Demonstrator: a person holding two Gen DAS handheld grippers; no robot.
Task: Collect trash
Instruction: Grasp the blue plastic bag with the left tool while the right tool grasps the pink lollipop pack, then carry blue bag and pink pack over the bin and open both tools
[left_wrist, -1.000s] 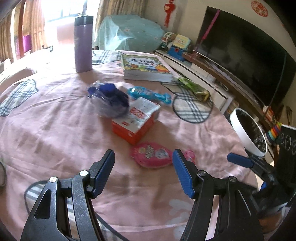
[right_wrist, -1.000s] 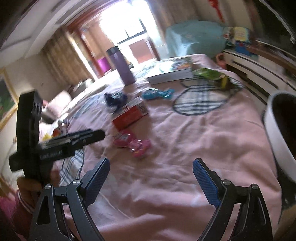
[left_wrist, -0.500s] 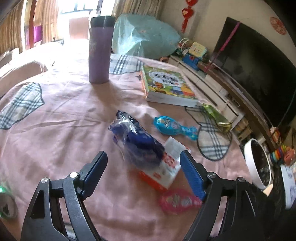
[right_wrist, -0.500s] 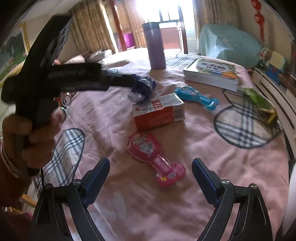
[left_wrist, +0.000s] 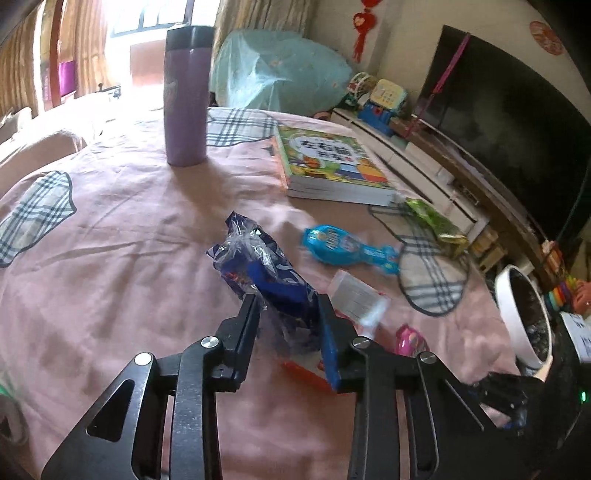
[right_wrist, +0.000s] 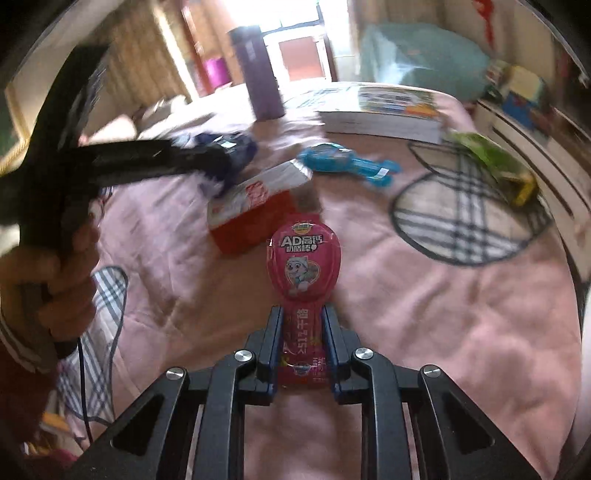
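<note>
- The left tongs (left_wrist: 290, 314), low centre of their view, have just closed on the crumpled blue wrapper (left_wrist: 266, 273), which sticks up between the pads.
- The right tongs (right_wrist: 303, 328) have just closed on the pink wrapper's (right_wrist: 303, 266) narrow end, bottom centre, above the pink-clothed table (right_wrist: 443, 314).
- The red box (right_wrist: 255, 210) lies just behind it.

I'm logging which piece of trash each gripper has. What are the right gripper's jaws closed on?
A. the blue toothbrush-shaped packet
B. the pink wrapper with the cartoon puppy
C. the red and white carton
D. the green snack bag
B: in the right wrist view the right gripper has just closed, its jaws pinching the narrow end of the pink wrapper.
</note>
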